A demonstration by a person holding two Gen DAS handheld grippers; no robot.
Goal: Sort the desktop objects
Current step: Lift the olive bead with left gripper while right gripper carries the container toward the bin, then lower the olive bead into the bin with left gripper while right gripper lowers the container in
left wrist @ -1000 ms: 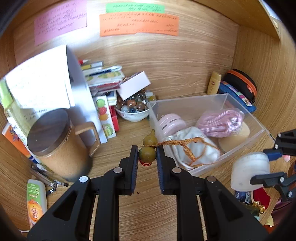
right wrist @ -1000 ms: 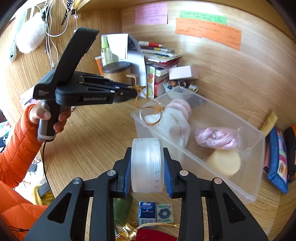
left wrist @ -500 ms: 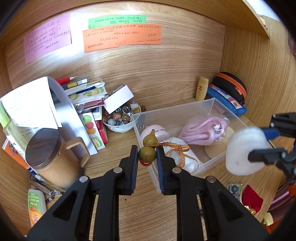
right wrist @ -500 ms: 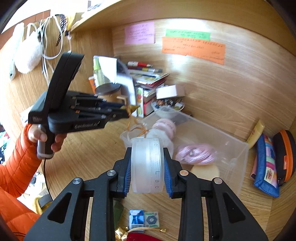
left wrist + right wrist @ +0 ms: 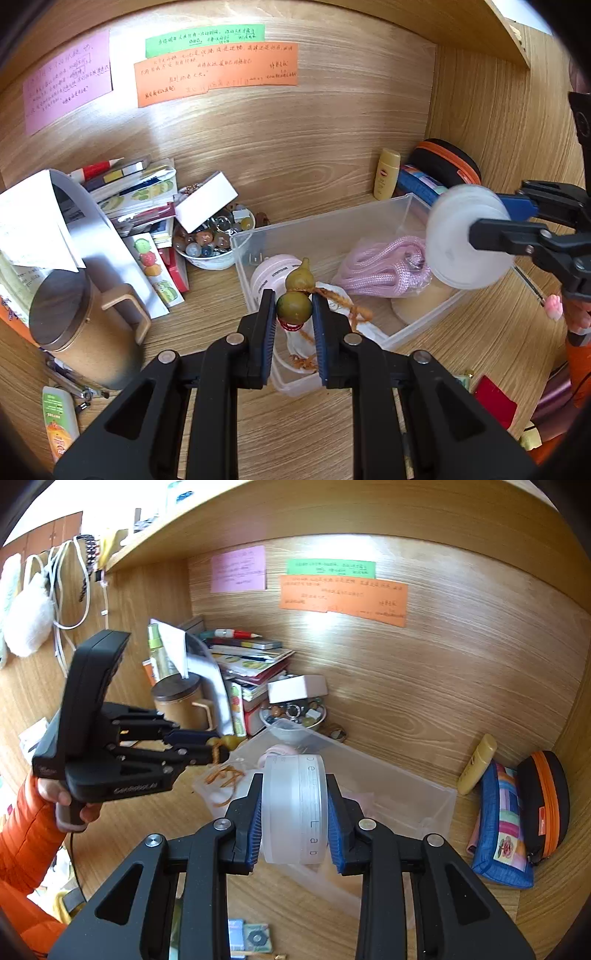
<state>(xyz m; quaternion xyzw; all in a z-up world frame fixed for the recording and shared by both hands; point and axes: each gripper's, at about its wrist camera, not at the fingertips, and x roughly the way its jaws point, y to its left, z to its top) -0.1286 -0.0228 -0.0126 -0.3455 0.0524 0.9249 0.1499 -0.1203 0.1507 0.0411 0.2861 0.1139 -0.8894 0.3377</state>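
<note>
Left gripper clenched on the lower bulb of a small gourd charm, orange cord trailing from the pads down into the clear plastic bin just ahead and below, likely carried there for dropping in. Right gripper grasps a frosted round jar by its flat faces, on edge, hanging above the bin's near side, probably next to go in. Pink rope and a white pouch already lie inside, beyond the left fingertips.

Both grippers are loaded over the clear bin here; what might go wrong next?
1. The gourd charm in the left gripper trails an orange cord into the clear bin; lifting away may snag the white pouch.
2. The frosted jar looks smooth and may slip in the right gripper.
</note>
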